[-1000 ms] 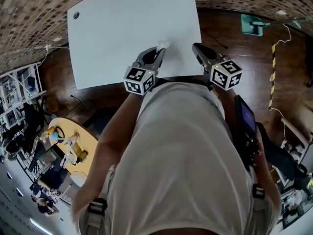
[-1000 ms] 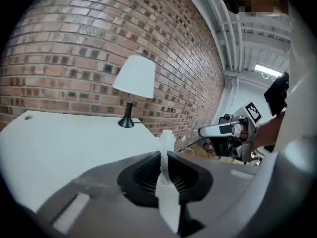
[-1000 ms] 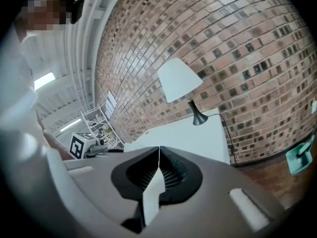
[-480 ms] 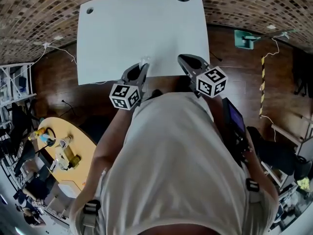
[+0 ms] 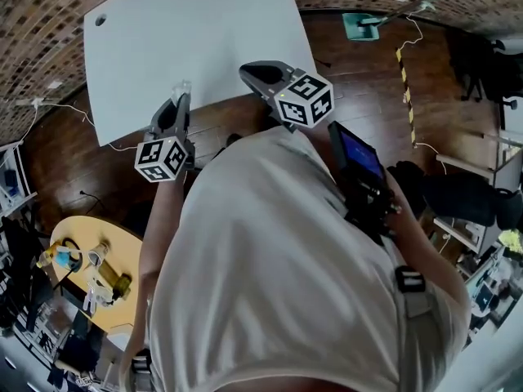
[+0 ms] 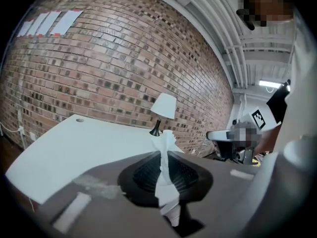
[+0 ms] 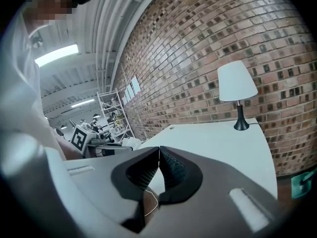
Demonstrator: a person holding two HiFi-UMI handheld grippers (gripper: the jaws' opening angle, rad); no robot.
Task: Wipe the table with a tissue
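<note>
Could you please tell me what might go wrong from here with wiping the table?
The tissue is pinched in the left gripper as a thin strip with little past the tips, so it may wipe poorly or tear. The lamp stands on the table; a wide sweep could knock it.

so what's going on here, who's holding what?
A person stands at the near edge of a white table with a gripper in each hand. The left gripper is shut on a crumpled white tissue that sticks out past its jaws. The right gripper is shut with nothing in it. Both hang at the table's edge, and the tissue doesn't appear to touch the top. A lamp stands at the far end.
</note>
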